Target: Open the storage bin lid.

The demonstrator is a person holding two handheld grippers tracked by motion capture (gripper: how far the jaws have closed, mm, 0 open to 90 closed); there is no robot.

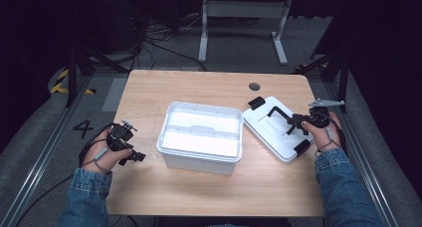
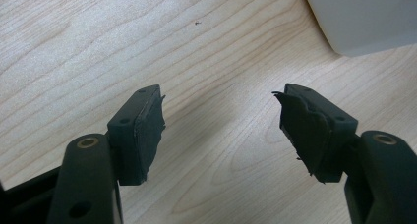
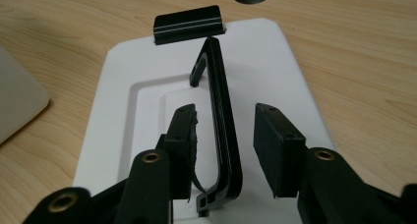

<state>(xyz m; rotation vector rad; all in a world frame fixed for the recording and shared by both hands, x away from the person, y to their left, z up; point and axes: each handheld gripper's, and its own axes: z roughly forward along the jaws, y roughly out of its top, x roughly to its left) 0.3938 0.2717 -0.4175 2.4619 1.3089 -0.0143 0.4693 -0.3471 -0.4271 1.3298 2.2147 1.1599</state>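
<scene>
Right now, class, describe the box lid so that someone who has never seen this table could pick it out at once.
Start at the open white tub in the middle of the wooden table. Just to its right lies the lid, a flat white panel set at an angle. Unlike the deep tub, it is shallow and carries a black handle, which stands between the right gripper's open jaws, and black clips at its ends.

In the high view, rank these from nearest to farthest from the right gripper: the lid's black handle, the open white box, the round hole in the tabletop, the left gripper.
1. Black handle on the white lid: between the right gripper's open jaws.
2. Round hole: beyond the lid, toward the table's far edge.
3. Open white box: mid-table, left of the lid; close to the hole's rank.
4. Left gripper: past the box, near the table's left edge.
</scene>
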